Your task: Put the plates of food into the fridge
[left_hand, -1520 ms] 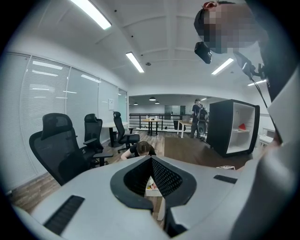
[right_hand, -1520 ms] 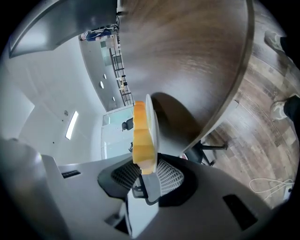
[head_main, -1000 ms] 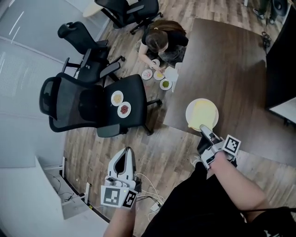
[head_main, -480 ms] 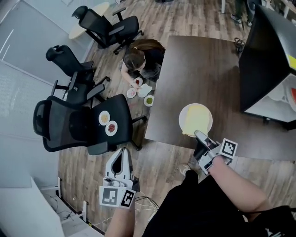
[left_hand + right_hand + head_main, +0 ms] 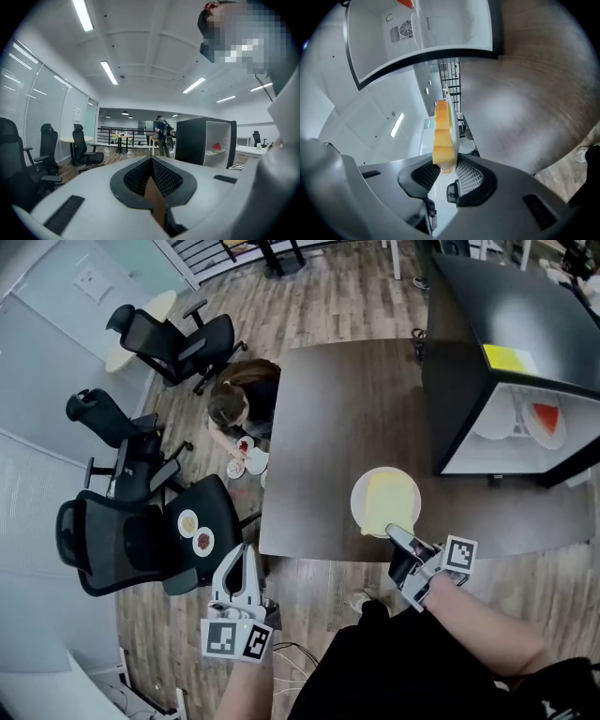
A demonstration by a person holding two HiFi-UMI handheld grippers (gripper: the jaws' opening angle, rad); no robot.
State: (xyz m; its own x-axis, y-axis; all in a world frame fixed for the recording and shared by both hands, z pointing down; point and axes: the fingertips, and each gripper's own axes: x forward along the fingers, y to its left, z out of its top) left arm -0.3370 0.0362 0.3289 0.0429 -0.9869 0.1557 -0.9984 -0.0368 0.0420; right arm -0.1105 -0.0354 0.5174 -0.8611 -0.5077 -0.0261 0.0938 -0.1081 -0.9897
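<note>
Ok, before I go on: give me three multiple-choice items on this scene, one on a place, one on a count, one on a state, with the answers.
1. Where is the plate of yellow food?
A on a shelf
B in the right gripper
C on a stool

2. How many plates lie on the black chair?
A one
B two
C four

3. The fridge is:
A open
B shut
C tipped on its side

Answers:
1 B: the jaws clamp its rim.
2 B: two small plates sit side by side on the seat.
3 A: its white inside shows.
</note>
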